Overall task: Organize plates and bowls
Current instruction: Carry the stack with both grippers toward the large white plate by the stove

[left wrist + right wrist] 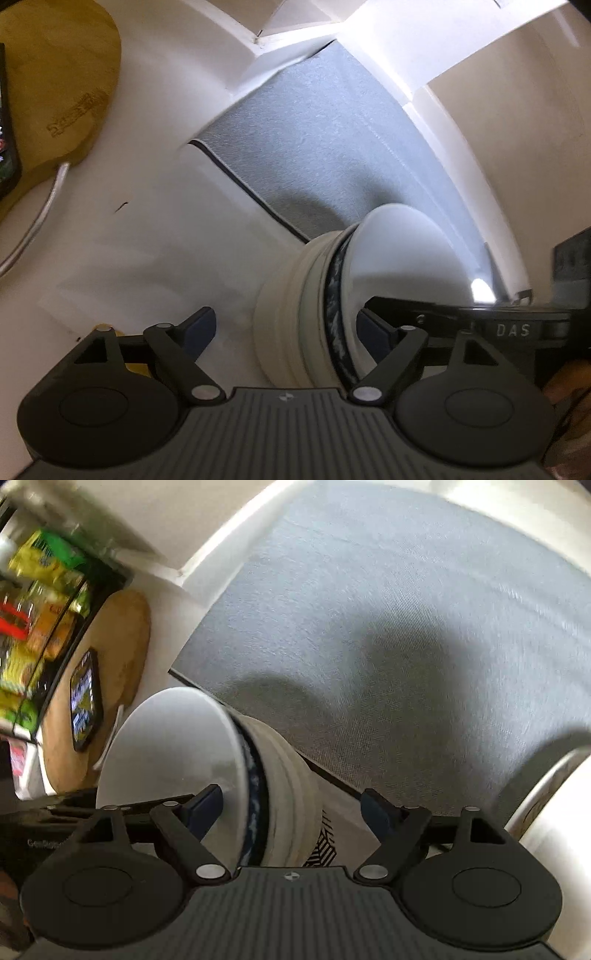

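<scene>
Your left gripper (286, 328) and right gripper (291, 806) match: ribbed grey bodies, black round housings, black linkage arms with silver rivets, dark blue pads on the jaws. White "DAS" lettering marks one black bar.

The letters "DAS" (512, 329) stand in pale capitals on the black bar of the other hand-held gripper at the right edge of the left wrist view. A burned-in mark on the wooden board (55, 74) is too blurred to read. In the right wrist view, the phone (85, 700) screen and the yellow and green packages (40, 559) show print, none legible.
</scene>
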Demonstrator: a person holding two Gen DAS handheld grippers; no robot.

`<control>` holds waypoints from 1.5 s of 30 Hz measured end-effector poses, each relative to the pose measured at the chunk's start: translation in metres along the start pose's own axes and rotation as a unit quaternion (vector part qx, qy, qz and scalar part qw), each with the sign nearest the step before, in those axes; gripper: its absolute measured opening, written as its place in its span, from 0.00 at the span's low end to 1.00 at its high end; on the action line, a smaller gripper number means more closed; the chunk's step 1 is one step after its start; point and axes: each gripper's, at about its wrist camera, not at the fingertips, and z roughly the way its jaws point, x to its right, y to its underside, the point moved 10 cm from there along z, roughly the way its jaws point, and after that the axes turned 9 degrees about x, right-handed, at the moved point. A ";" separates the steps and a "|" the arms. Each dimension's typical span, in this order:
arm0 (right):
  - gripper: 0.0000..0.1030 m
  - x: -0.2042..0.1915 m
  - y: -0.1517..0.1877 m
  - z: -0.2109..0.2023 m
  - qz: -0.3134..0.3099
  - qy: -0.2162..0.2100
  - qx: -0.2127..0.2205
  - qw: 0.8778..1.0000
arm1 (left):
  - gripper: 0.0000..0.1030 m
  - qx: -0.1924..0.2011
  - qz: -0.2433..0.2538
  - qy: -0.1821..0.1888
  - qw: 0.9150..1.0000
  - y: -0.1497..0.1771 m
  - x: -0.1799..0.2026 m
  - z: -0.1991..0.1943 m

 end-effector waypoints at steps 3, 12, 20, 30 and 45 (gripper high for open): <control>0.84 0.008 0.003 0.006 0.059 -0.023 -0.008 0.998 | 0.70 0.003 -0.026 0.021 0.999 0.000 0.001 0.000; 0.67 -0.003 0.003 0.003 0.064 -0.037 -0.005 0.997 | 0.59 0.006 -0.044 0.032 0.998 0.002 0.001 -0.003; 0.64 -0.007 -0.001 0.002 0.064 -0.017 -0.004 0.998 | 0.59 0.014 -0.039 0.037 0.998 0.000 0.004 -0.008; 0.63 -0.004 0.000 0.000 0.073 -0.013 0.001 0.997 | 0.59 0.029 -0.022 0.038 0.999 -0.009 0.012 -0.013; 0.74 0.012 0.018 -0.008 0.116 -0.010 0.005 0.993 | 0.64 -0.014 -0.005 0.029 0.999 -0.003 0.005 0.004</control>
